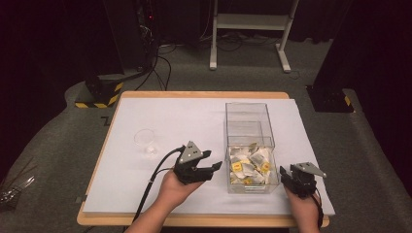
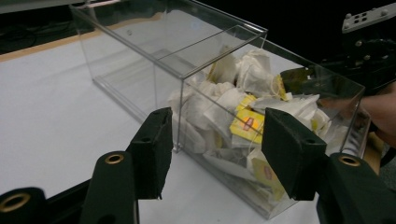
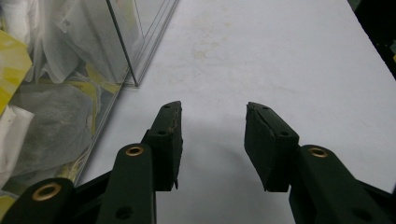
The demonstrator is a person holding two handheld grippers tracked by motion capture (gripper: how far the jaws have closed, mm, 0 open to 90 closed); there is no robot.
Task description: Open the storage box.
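A clear plastic box (image 1: 249, 112) stands on the white table top, its near half holding several white tea bags with yellow tags (image 1: 248, 165). My left gripper (image 1: 214, 163) is open just left of the box, jaws pointing at its near left wall. In the left gripper view the tea bags (image 2: 243, 109) sit behind the clear box wall (image 2: 154, 70), between my empty jaws (image 2: 212, 149). My right gripper (image 1: 283, 174) is open at the box's near right corner. In the right gripper view its jaws (image 3: 212, 140) hover empty over bare white surface, with the box (image 3: 119, 46) to their left.
A small clear glass cup (image 1: 145, 141) stands left of centre on the table (image 1: 160, 116). Beyond the far edge are a white frame's legs (image 1: 250, 29), cables and a black-and-yellow striped base (image 1: 99, 94). Metal tools (image 1: 12, 189) lie on the floor at the left.
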